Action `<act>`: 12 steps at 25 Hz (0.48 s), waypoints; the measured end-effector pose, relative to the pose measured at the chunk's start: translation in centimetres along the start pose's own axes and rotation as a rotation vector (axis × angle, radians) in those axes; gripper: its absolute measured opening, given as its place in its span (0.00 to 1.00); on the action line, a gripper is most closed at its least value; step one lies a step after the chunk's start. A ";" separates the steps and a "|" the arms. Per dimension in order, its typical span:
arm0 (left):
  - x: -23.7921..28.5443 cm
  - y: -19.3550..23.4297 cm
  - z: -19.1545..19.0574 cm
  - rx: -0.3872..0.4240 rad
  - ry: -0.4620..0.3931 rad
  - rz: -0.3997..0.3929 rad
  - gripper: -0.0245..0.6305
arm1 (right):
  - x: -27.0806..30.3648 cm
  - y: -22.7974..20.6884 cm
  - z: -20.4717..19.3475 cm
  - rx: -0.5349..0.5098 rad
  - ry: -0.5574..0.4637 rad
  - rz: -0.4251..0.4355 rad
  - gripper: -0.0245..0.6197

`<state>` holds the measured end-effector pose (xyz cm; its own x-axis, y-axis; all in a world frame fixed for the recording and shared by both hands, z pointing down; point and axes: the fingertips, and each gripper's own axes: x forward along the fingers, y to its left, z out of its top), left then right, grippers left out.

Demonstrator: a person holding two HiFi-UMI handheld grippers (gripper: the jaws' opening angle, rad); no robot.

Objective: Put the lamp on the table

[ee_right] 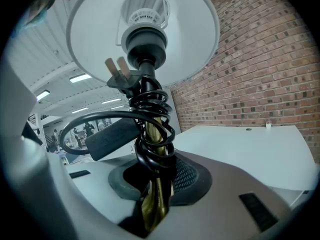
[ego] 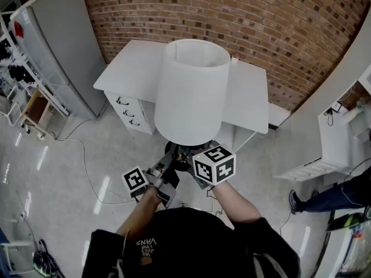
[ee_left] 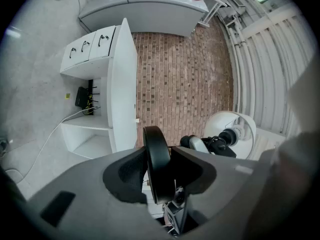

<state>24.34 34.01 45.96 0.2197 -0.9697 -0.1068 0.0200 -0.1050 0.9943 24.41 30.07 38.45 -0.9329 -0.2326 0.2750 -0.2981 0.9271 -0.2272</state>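
Observation:
The lamp has a white drum shade (ego: 191,91), a brass stem (ee_right: 154,204) wound with black cord (ee_right: 150,109), and a black disc base (ee_left: 156,159). I hold it upright above the floor, in front of the white table (ego: 136,68). My left gripper (ee_left: 159,176) is shut on the edge of the disc base. My right gripper (ee_right: 155,184) is shut on the brass stem just under the coiled cord. The plug (ee_right: 117,70) hangs beside the socket under the shade (ee_right: 145,29). In the head view the left gripper (ego: 165,169) and right gripper (ego: 194,158) sit below the shade.
The table has drawers (ego: 130,112) on its left and stands against a brick wall (ego: 261,16). A grey cabinet (ego: 55,45) stands at the left. A cable (ego: 87,167) trails over the floor. A person's leg (ego: 330,198) and white shelving (ego: 333,138) are at the right.

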 end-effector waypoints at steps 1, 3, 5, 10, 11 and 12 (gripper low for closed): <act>0.0 0.0 0.0 -0.002 -0.002 -0.005 0.26 | 0.1 0.1 -0.1 -0.002 0.000 0.001 0.17; -0.1 0.1 0.0 -0.004 -0.007 -0.012 0.26 | 0.1 0.2 -0.2 -0.006 0.000 0.003 0.17; -0.2 0.2 0.0 -0.002 -0.013 -0.013 0.26 | 0.1 0.3 -0.3 -0.006 0.000 0.009 0.17; -0.5 0.8 0.2 -0.007 -0.021 -0.013 0.25 | 0.5 0.4 -0.8 -0.001 0.000 0.025 0.17; -0.6 0.9 0.3 -0.011 -0.019 -0.012 0.25 | 0.7 0.3 -0.9 0.001 -0.002 0.022 0.17; -0.6 1.1 0.6 -0.016 -0.017 -0.011 0.25 | 1.0 0.3 -0.9 0.004 -0.003 0.018 0.17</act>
<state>23.69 34.31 47.06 0.2026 -0.9722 -0.1174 0.0377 -0.1121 0.9930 23.58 30.34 39.49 -0.9388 -0.2169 0.2677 -0.2820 0.9300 -0.2356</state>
